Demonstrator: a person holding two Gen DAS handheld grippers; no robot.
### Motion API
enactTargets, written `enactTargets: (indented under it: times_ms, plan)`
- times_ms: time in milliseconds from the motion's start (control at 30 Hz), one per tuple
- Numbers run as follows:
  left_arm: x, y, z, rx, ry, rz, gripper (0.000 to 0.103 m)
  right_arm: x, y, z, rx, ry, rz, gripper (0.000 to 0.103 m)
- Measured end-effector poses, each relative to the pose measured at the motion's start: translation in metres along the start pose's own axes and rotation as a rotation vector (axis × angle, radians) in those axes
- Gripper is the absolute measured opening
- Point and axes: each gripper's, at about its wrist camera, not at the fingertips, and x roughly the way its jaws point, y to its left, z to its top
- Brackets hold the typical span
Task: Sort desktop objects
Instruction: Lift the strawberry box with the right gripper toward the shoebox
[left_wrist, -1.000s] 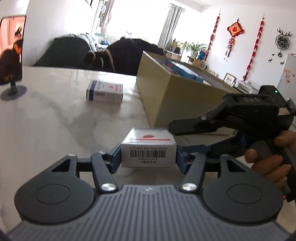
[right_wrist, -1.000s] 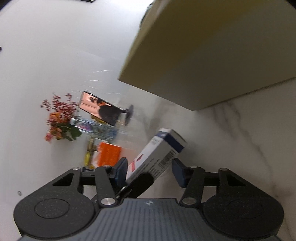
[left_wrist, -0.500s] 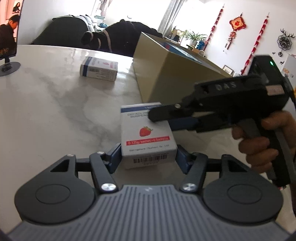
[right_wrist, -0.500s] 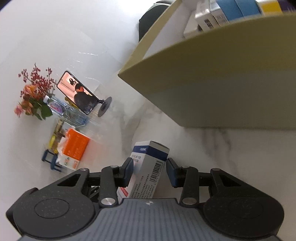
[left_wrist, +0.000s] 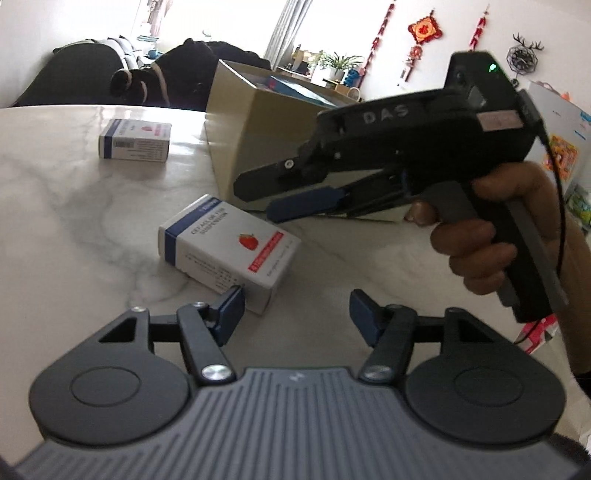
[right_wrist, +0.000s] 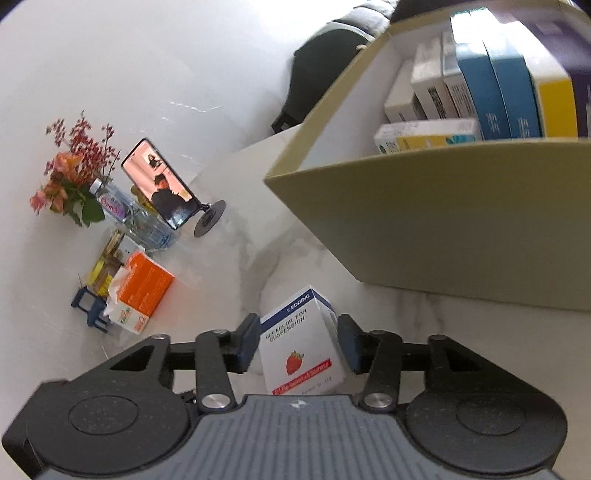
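Note:
A white and blue medicine box with a strawberry picture (left_wrist: 229, 251) lies flat on the marble table (left_wrist: 66, 221). My left gripper (left_wrist: 297, 314) is open just behind it, its left fingertip touching the box's near corner. My right gripper (left_wrist: 266, 199) is open, lifted above the box's far side. In the right wrist view the same box (right_wrist: 301, 343) shows between the open fingers of that gripper (right_wrist: 297, 341). A second, similar box (left_wrist: 135, 140) lies farther back on the left. The tan cardboard box (left_wrist: 258, 122) holds several upright packages (right_wrist: 480, 92).
A phone on a stand (right_wrist: 162, 188), a water bottle with flowers (right_wrist: 74, 177), an orange tissue pack (right_wrist: 142, 291) and small items stand at the table's left end. A dark sofa (left_wrist: 110, 81) is behind the table.
My left gripper has opened and let go of the strawberry box, which now lies flat and turned on the table. My right gripper has opened and lifted away from it.

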Motion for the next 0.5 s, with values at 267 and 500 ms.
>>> enactTargets:
  times_ms: [267, 500]
  plan:
    - [-0.019, 0.019, -0.002, -0.050, -0.017, 0.074, 0.064, -0.005, 0.020, -0.011, -0.195, 0.015, -0.022, 0.066]
    - [-0.040, 0.038, -0.005, -0.109, -0.036, 0.140, 0.066, 0.002, 0.032, -0.018, -0.295, 0.021, -0.049, 0.070]
